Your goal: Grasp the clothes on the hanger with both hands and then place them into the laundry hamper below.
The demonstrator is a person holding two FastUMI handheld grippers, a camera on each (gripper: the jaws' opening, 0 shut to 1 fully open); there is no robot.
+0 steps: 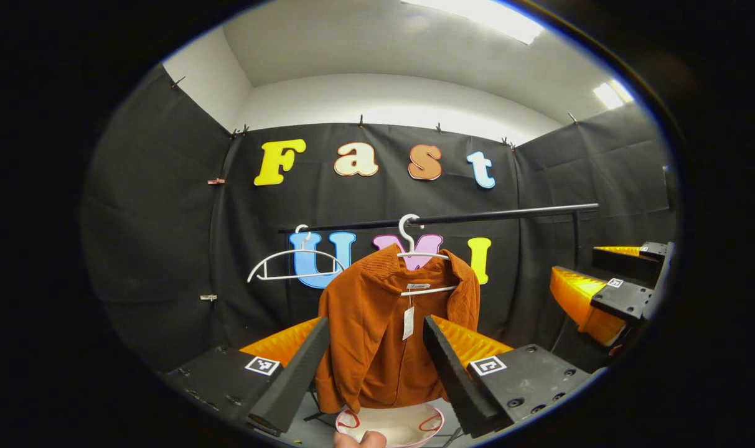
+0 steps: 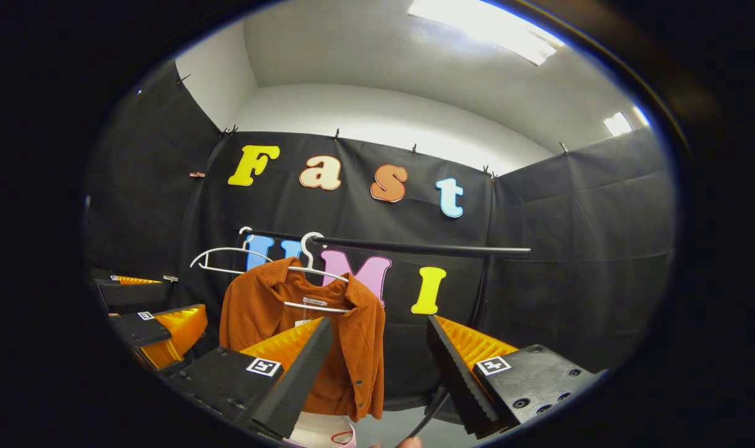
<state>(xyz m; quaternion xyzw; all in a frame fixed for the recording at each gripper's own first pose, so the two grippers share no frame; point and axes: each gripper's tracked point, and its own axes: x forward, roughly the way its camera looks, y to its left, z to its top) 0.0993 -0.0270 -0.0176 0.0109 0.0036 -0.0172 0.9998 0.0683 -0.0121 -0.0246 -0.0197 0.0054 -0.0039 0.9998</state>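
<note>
Hanging on hanger [image 1: 414, 255] ahead of both grippers: orange shirt [image 1: 377, 336], hamper [image 1: 393, 426] below. Left gripper [image 1: 371, 367], right gripper [image 2: 377, 373] both wide, empty. Risk: uneven pull snags collar, hanger jumps off rail [image 1: 508, 216], shirt misses hamper.

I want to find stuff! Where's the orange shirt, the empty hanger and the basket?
orange shirt [image 1: 368, 336], left gripper view, front panel.
empty hanger [image 1: 290, 264], left gripper view, its arm.
basket [image 1: 393, 426], left gripper view, inside its rim.

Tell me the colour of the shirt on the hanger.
Rust orange shirt, clearest in the left gripper view.
</note>
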